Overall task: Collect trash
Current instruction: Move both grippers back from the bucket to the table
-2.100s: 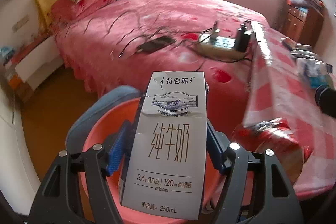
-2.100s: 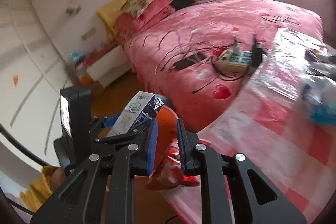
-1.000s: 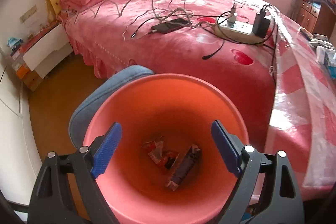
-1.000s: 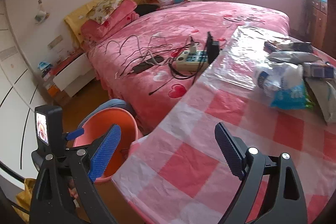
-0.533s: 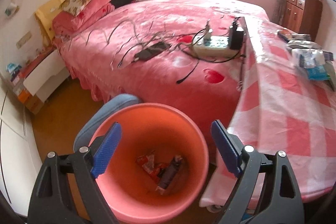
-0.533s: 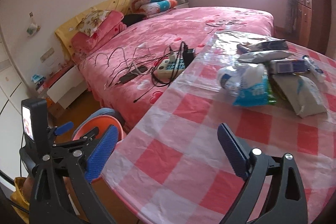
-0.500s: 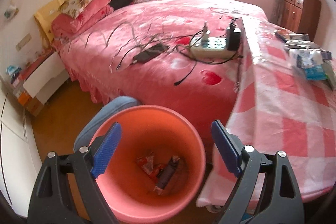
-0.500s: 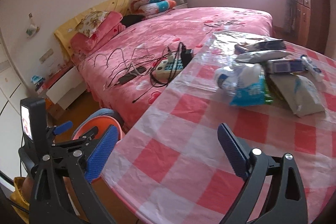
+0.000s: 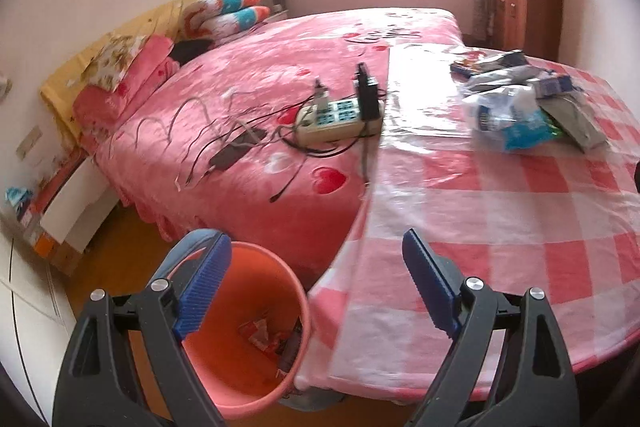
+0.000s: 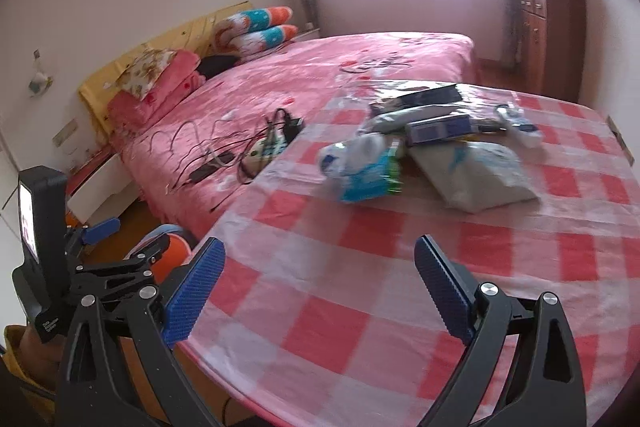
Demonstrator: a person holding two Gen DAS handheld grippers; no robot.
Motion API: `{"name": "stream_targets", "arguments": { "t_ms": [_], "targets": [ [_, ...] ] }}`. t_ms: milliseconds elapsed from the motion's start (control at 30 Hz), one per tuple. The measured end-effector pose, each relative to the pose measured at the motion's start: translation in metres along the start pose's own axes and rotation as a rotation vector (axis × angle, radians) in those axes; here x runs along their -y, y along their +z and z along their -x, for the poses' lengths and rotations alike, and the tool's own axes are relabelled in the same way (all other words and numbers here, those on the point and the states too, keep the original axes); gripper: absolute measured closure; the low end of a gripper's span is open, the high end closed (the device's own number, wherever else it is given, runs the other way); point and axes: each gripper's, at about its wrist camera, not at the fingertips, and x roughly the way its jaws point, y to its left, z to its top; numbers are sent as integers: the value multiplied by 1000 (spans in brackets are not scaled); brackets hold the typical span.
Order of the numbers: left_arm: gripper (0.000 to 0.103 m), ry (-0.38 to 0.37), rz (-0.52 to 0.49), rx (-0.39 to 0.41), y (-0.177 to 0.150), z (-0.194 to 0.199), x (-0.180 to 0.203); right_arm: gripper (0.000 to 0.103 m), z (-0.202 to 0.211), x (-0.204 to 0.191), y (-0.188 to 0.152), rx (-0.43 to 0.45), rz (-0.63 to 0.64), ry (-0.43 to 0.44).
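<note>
**Orange bin by the table corner, both grippers empty**

Orange plastic bin (image 9: 240,339) stands on the floor just beside the near corner of the checked tablecloth (image 9: 500,211), tucked between table and bed — likely parked there so anything lifted off the table edge has a short drop. A few wrappers (image 9: 272,335) lie at its bottom; what they are exactly is too small to tell.

Left gripper (image 9: 316,287): jaws spread wide, nothing between the blue pads, hanging above the gap between bin rim and table corner. Right gripper (image 10: 320,291): jaws also spread wide and empty, held low over the near part of the table, aimed at the far side.

Remaining trash sits well apart from both tools, at the far end of the table — a crumpled blue-and-white plastic bag (image 10: 360,167), a flat grey pouch (image 10: 476,175) touching it, a dark blue box (image 10: 440,129) behind. Clustered rather than scattered, so one reach zone should serve.

Power strip (image 9: 340,119) with tangled cables (image 9: 224,131) lies on the pink bed (image 9: 280,67), touching the table's edge; probably not trash, and worth steering clear of.

Judgement: between pickups, bin part filled, table pile not yet touched.
</note>
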Motion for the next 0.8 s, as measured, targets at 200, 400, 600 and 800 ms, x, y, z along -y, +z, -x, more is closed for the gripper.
{"name": "stream_targets", "arguments": {
  "t_ms": [200, 400, 600, 800],
  "targets": [
    [15, -26, -56, 7, 5, 8, 30, 8, 17, 33, -6, 17, -52, -43],
    [15, -137, -93, 4, 14, 10, 57, 8, 23, 67, -12, 13, -114, -86],
    [15, -307, -81, -3, 37, 11, 81, 8, 26, 107, -9, 17, -180, -137],
    [15, -436, -31, -24, 62, -3, 101, 8, 22, 141, 0, 21, -225, -171]
  ]
}}
